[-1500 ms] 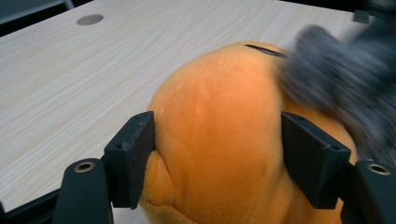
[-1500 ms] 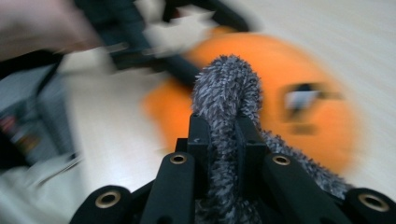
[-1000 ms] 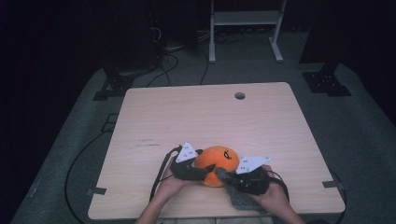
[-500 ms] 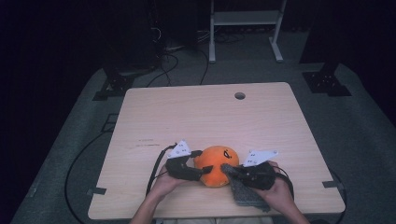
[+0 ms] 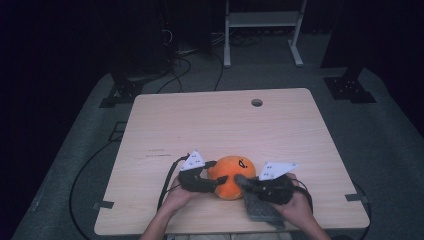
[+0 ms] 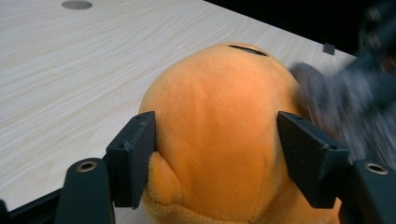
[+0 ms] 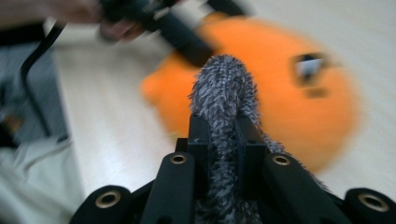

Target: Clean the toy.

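The left gripper is straddling the orange plush toy, one jaw on each flank of its rounded back. Its jaws have just been closing with the toy between them; in the left gripper view the left jaw is touching the plush beside a small fold, and the right jaw is sitting against the opposite side, so the claw is clamping the toy lightly rather than crushing it. In my judgement this hold is there to steady the toy against the table while the other hand works on it.

The right gripper is clamped tight on a grey fuzzy cloth, whose folded end is standing up out of the jaws and pointing at the toy directly ahead of the claw. From the high view, the rest of the cloth is trailing beneath the right gripper toward the near table edge. The tip is pressing against, or lying just beside, the toy's side; motion blur is preventing a firmer finding. The pinch near the fold is likely giving a stiff wiping edge.

The toy is resting on the table near the person's edge, between the left gripper and the right, its dark face marking turned away from the left claw.
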{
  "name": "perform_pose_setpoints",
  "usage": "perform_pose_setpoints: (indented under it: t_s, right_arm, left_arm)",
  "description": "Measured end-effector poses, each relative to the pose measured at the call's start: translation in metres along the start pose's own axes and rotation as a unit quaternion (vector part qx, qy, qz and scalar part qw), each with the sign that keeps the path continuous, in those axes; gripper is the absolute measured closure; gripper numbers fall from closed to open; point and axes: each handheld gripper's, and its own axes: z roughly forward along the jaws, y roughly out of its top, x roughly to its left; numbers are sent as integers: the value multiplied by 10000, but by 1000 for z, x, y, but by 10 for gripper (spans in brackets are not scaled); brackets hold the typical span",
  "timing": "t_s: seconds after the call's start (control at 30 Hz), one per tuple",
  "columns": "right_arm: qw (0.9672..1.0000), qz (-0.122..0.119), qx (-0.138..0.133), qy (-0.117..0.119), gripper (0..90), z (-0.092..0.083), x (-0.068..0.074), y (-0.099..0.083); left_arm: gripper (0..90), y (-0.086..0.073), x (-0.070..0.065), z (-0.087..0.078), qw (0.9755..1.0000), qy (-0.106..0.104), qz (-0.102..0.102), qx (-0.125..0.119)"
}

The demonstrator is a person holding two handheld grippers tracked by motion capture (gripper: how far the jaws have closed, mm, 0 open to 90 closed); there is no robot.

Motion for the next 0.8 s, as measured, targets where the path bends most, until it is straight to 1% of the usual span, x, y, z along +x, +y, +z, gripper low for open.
perform_pose_setpoints:
  t_s: [0.03,0.07,0.13,0.2,0.23,0.27,0.3,0.37,0.4,0.43,0.47,0.5,0.53,0.57,0.6,0.63,0.67,0.7,0.73,0.77,0.8]
  right_arm:
    - [9999,63,-76,-80,789,-3,-3,0]
    - [9996,166,-140,-206,789,-6,-8,0]
    - [9994,277,-45,-226,788,-4,-15,-3]
    - [9991,326,78,-264,788,0,-18,-6]
    - [9990,304,117,-314,788,0,-18,-6]
    - [9987,278,162,-402,788,-1,-18,-6]
    - [9986,298,176,-412,788,-2,-19,-7]
    - [9984,405,215,-339,788,-2,-21,-9]
    - [9983,447,243,-294,789,-3,-21,-10]
    - [9983,483,261,-190,789,-2,-21,-9]
    - [9984,477,291,-26,790,-2,-19,-8]
    - [9987,406,286,71,790,-2,-16,-6]
    - [9991,267,301,111,790,-2,-11,-4]
    - [9995,76,287,52,790,-1,-7,1]
    - [9997,-41,236,-41,790,-2,-7,5]
    - [9998,-72,121,-126,790,-4,-8,9]
    - [9998,-74,25,-186,789,-5,-12,13]
    - [9996,-95,-3,-260,789,-6,-16,17]
    - [9994,-101,-10,-325,788,-6,-20,20]
    - [9994,-107,24,-341,787,-5,-23,22]
    - [9991,-153,138,-379,786,-1,-27,23]
  left_arm:
    - [291,1,-2,1,10000,-7,75,-6]
    - [278,2,-3,1,9999,54,93,0]
    - [207,8,-6,-1,9999,145,79,24]
    - [161,13,-12,-5,9996,273,121,6]
    - [146,15,-18,-7,9993,320,176,3]
    - [138,15,-22,-9,9992,310,238,20]
    - [136,14,-25,-9,9989,340,312,86]
    - [135,12,-30,-6,9980,386,449,214]
    - [136,10,-32,-2,9969,454,535,357]
    - [137,9,-33,1,9957,519,623,447]
    - [145,8,-34,3,9947,555,704,501]
    - [170,7,-33,5,9932,596,844,538]
    - [204,6,-32,6,9920,594,968,559]
    - [230,6,-31,7,9914,578,1041,549]
    - [245,6,-30,7,9910,547,1084,569]
    - [259,6,-30,7,9906,499,1138,572]
    - [270,6,-31,7,9898,501,1201,576]
    - [273,5,-31,7,9891,487,1257,587]
    - [274,5,-31,7,9891,478,1263,582]
    - [274,5,-29,7,9896,454,1243,568]
    - [271,5,-28,7,9912,432,1141,505]
